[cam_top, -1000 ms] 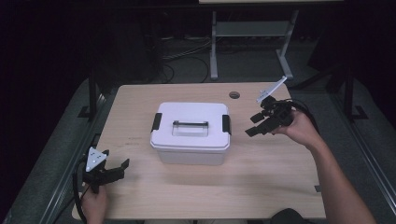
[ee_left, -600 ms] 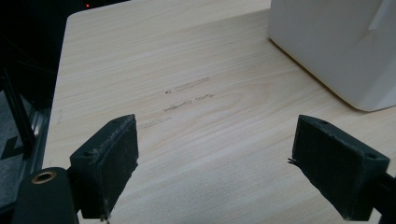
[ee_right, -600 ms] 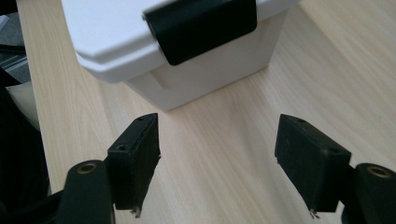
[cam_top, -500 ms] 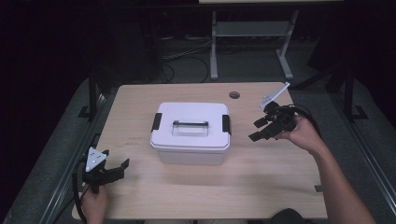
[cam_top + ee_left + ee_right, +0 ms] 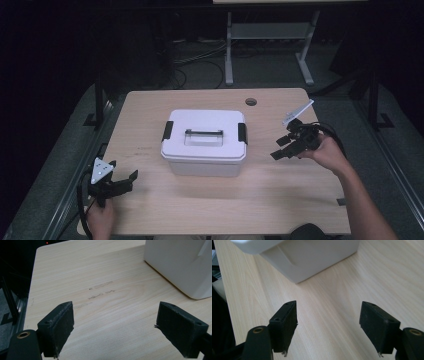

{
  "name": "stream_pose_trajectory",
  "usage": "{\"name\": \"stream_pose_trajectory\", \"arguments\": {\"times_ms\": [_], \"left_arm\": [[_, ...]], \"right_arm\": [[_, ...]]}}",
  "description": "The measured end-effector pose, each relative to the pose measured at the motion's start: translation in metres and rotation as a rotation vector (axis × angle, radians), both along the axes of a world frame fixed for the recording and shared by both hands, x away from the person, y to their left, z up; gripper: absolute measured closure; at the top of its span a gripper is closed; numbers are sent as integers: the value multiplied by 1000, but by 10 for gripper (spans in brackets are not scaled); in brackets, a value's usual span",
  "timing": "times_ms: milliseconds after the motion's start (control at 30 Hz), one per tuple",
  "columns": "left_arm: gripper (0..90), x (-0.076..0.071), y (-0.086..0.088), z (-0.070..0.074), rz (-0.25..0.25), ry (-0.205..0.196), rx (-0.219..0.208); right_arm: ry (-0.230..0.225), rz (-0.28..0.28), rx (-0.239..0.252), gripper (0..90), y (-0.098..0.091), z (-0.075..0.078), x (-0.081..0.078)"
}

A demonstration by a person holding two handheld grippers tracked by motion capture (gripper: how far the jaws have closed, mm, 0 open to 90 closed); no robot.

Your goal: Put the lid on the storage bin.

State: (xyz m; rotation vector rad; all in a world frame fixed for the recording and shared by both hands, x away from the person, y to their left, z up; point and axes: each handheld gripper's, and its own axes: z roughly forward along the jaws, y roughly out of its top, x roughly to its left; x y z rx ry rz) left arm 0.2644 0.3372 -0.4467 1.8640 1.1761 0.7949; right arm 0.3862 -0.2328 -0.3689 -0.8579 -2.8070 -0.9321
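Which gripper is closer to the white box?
The right gripper. It hovers just off the white box's right side, jaws open. The left gripper sits farther away, near the table's front-left corner, also open.

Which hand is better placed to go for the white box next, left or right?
Right, probably. The right gripper hangs open beside the box, level with its right latch. The left gripper, also open, sits at the near table corner, farther off.

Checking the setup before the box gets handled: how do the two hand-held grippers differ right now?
The left hand-held gripper sits at the table's near left corner, away from the white box; the right hand-held gripper hovers closer, beside the box's right end. The left's grey plate lies flat; the right's tilts upward. Both are open and hold nothing.
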Motion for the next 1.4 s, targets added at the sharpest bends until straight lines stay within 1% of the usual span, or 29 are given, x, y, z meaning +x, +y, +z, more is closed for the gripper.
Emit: {"name": "stream_pose_trajectory", "arguments": {"times_ms": [133, 233, 367, 667, 867, 933, 1400], "left_arm": [[137, 0, 1, 0, 3, 0, -11], [137, 0, 0, 0, 2, -2, -7], [137, 0, -1, 0, -2, 2, -4], [137, -1, -2, 0, 0, -1, -2], [137, 0, -3, 0, -3, 3, 0], [137, 0, -3, 0, -4, 3, 1], [137, -1, -4, 0, -4, 2, 1]], "right_arm": [[9, -9, 3, 298, -5, -7, -3], [13, -8, -4, 296, -7, -11, -5], [15, -13, 6, 296, -10, -15, -8], [21, -28, 7, 297, -18, -25, -14], [32, -44, 15, 296, -25, -29, -20], [35, -47, 10, 296, -27, -32, -21], [47, -77, 34, 295, -42, -42, -31]]}}
